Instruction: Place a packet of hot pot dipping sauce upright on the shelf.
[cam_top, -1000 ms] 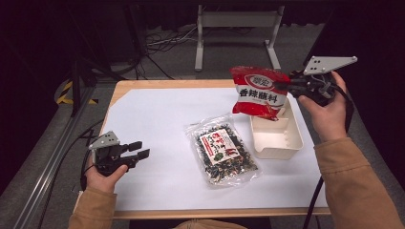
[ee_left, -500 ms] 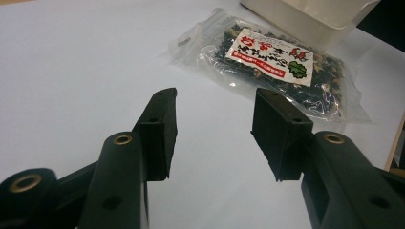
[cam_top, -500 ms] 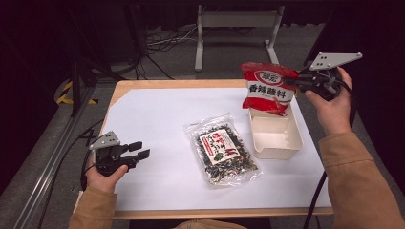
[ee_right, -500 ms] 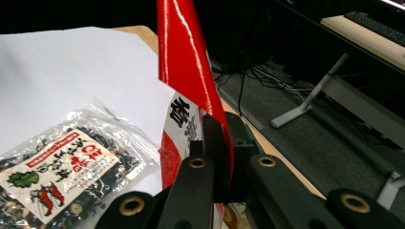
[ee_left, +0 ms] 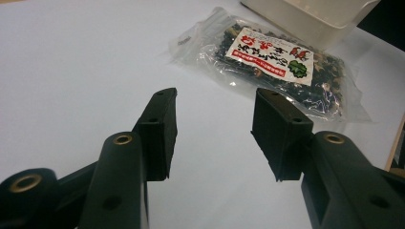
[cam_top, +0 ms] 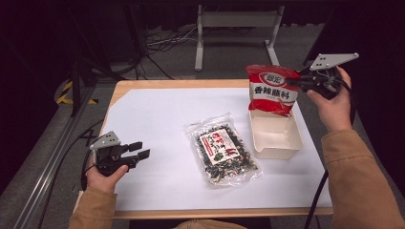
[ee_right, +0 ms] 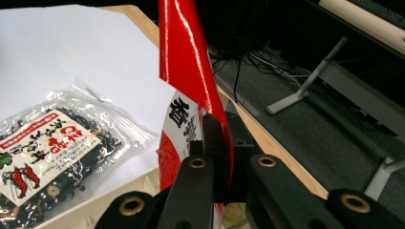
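We are holding a red seasoning packet point(cam_top: 272, 89) up in the air with our right gripper point(cam_top: 302, 81), its jaws clenched flat on the packet's right edge. In the high view the packet is hanging upright, face toward us with its white band of dark characters, above the far end of the cream tray point(cam_top: 275, 143); whether its lower edge is touching the tray we cannot tell. The right gripper view is giving us what the high view cannot: the packet point(ee_right: 188, 67) seen edge-on as a thin glossy red sheet, pinched tight between the two black jaws with no gap left, and the tray's pale rim point(ee_right: 119, 191) just beneath it.

Our left gripper point(cam_top: 141, 150) is resting near the left front part of the white table sheet point(cam_top: 157, 124), well apart from everything else. Its jaws are standing apart, released, with nothing between them. The left gripper view is looking through that gap point(ee_left: 215, 136) across bare white surface to the clear bag of dark dried bits point(ee_left: 274, 67) with its red-and-white label, lying flat, and the tray's wall point(ee_left: 310, 19) just behind it.

From above, the bag point(cam_top: 223, 155) is lying in the middle of the sheet, just beside the tray's left wall.
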Motion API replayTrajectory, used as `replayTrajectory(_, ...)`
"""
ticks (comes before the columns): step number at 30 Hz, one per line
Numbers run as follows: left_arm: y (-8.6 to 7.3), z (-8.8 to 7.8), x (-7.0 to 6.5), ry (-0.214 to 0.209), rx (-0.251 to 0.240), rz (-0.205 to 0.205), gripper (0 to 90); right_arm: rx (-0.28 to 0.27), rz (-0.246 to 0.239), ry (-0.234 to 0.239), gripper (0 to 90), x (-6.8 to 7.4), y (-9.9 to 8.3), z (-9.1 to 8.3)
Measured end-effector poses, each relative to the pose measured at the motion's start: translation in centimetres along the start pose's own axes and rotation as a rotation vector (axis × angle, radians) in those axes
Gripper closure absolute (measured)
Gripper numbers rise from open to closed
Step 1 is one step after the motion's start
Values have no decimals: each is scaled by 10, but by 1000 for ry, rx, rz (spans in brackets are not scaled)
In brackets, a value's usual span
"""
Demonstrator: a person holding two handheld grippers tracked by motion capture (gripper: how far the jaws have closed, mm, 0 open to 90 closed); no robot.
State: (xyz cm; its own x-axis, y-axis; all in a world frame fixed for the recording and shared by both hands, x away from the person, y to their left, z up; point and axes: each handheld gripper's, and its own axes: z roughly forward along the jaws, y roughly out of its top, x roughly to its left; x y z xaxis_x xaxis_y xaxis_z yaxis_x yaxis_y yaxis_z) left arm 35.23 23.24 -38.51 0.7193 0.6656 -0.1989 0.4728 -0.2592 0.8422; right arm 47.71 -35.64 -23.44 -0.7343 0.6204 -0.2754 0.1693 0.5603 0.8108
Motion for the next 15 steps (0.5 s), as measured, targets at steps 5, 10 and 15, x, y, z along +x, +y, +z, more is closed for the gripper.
replayTrajectory(5, 0, 1, -1, 1, 0, -2, 515, 21, -6, 3, 900, -4, -6, 7)
replayTrajectory(10, 0, 1, -1, 0, 3, -3, 514, 41, -6, 4, 900, -7, -10, 16)
replayTrajectory(15, -1, 1, -1, -2, 5, -8, 514, 45, -6, 8, 900, -10, -13, 22)
